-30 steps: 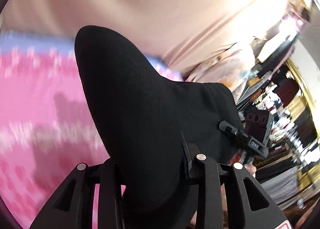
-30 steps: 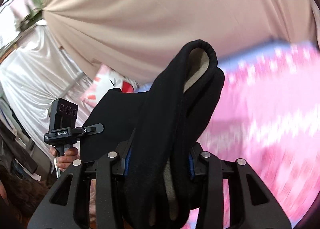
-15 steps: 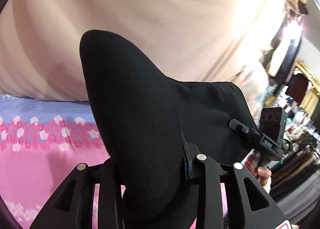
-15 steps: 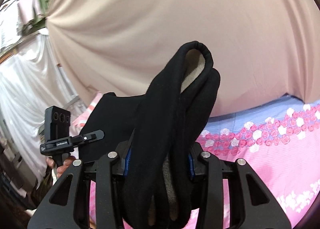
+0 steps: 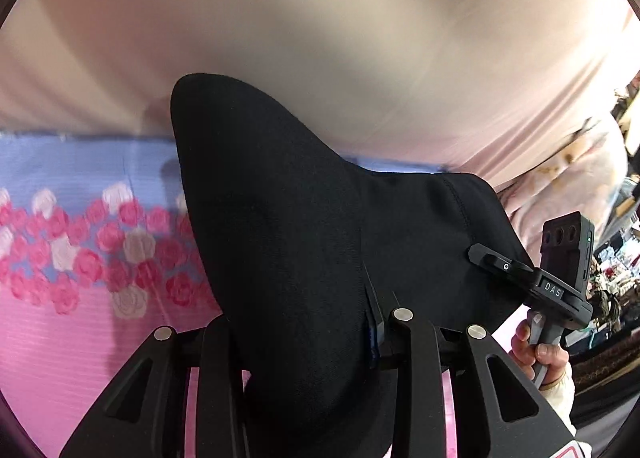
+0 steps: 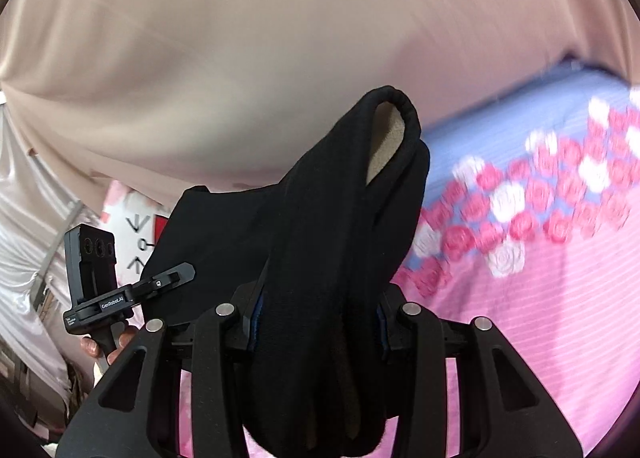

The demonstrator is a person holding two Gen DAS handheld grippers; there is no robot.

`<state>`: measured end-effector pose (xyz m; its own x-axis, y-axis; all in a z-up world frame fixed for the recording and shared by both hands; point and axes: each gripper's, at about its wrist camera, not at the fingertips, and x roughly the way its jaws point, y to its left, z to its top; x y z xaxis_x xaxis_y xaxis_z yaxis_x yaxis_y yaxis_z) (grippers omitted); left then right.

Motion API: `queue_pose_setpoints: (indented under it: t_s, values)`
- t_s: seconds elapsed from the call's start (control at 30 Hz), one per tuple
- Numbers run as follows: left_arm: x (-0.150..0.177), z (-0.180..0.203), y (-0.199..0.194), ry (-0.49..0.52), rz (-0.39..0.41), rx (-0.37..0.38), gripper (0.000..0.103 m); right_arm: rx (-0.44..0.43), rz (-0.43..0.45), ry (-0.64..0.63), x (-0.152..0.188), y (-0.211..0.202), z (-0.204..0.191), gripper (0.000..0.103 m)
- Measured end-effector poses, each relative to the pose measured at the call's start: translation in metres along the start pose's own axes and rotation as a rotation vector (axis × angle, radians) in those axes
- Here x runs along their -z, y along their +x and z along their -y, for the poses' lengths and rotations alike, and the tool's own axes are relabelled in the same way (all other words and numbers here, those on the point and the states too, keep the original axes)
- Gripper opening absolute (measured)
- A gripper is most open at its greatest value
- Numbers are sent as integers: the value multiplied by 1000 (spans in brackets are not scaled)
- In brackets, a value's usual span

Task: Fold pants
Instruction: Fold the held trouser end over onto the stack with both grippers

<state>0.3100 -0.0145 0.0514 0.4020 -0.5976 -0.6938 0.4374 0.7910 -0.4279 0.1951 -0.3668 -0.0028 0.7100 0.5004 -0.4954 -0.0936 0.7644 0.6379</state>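
Pants point(image 5: 288, 258), black and thick, are held aloft between the two grippers, stretched above a pink bedsheet point(image 5: 60, 358) printed with roses. In the left wrist view a bunched fold is pinched between the fingers of the left gripper point(image 5: 304, 338), and the cloth is seen running across to the right gripper point(image 5: 500, 264), whose handle is gripped by a hand point(image 5: 540, 354). In the right wrist view a doubled hem with a tan lining is clamped between the fingers of the right gripper point(image 6: 316, 310); the left gripper point(image 6: 168, 278) is seen beside the far edge of the pants point(image 6: 340, 238).

Compared with a second ago, the blur has largely gone and the roses can be made out, so the swing has been slowed. More of the sheet and its blue band point(image 6: 520, 117) is now shown than half a second ago, which suggests the cameras have been tipped downward. It is judged that the pants are being brought down to be laid flat, with no fold yet made on the bed.
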Motion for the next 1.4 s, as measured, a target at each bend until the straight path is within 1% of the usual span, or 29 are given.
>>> queue_pose_setpoints:
  t_s: [0.13,0.2,0.27,0.37,0.47,0.53,0.57,0.63,0.7,0.73,0.77,0.8,0.83,0.87,0.9,0.93,0.97,1.0,1.03,1.07,1.13,1.17,1.2,1.27,1.3,1.33,1.37,1.4]
  values:
    - [11,-21,28,-12,-48,-17,30,23,-57,28,12,27,23,39]
    - [16,-32,37,-30,-57,-27,30,36,-76,40,17,37,33,39]
    - [20,-42,41,-51,-58,-10,31,18,-76,52,21,38,38,40]
    - [24,-54,46,-84,-67,22,33,16,-80,51,24,41,41,41]
    - [29,-64,50,-102,-68,39,37,16,-88,59,28,46,47,46]
    - [32,-72,51,-134,-66,58,44,0,-83,78,28,47,51,46]
    - [33,-74,52,-144,-65,58,48,4,-86,72,28,47,50,47]
    - [36,-78,54,-150,-41,55,51,-6,-91,64,28,47,50,50]
    - [35,-75,50,-144,-25,36,54,-35,-93,100,26,42,55,54]
    - [35,-75,47,-145,-21,18,57,-47,-84,152,26,32,63,57]
    - [37,-78,38,-149,-13,-7,57,-43,-58,208,27,17,71,60]
    - [38,-79,21,-155,7,-23,56,-37,-14,238,29,-3,78,62]
    - [39,-82,5,-162,26,-34,56,-20,39,242,31,-25,82,63]
    - [40,-85,-14,-172,50,-75,54,35,114,206,34,-59,80,63]
    - [40,-87,-42,-185,104,-163,50,92,161,143,35,-86,71,59]
    - [39,-86,-69,-190,161,-249,50,133,186,90,36,-102,61,48]
    - [37,-84,-86,-194,197,-288,50,193,215,5,35,-120,38,45]
    - [31,-76,-107,-190,245,-305,50,217,229,-58,33,-128,17,45]
    - [24,-65,-119,-179,273,-305,52,217,230,-96,30,-130,3,42]
    - [16,-51,-123,-167,288,-307,54,201,222,-148,24,-123,-23,42]
    - [0,-20,-111,-110,282,-318,73,160,186,-212,16,-99,-53,42]
    - [-7,-3,-94,-73,273,-331,73,158,164,-249,13,-77,-67,42]
    - [-10,6,-78,-60,262,-350,73,169,136,-269,9,-55,-74,42]
    - [-14,19,-34,-30,207,-405,73,176,74,-264,2,-8,-75,41]
    - [-15,20,-7,-5,166,-435,72,189,51,-248,-1,14,-68,41]
    - [-13,18,10,0,145,-467,65,203,38,-237,-3,28,-65,41]
    - [-12,8,25,-4,129,-508,59,226,24,-214,-5,42,-51,41]
    - [-9,-6,44,-25,96,-553,51,256,16,-193,-7,48,-35,41]
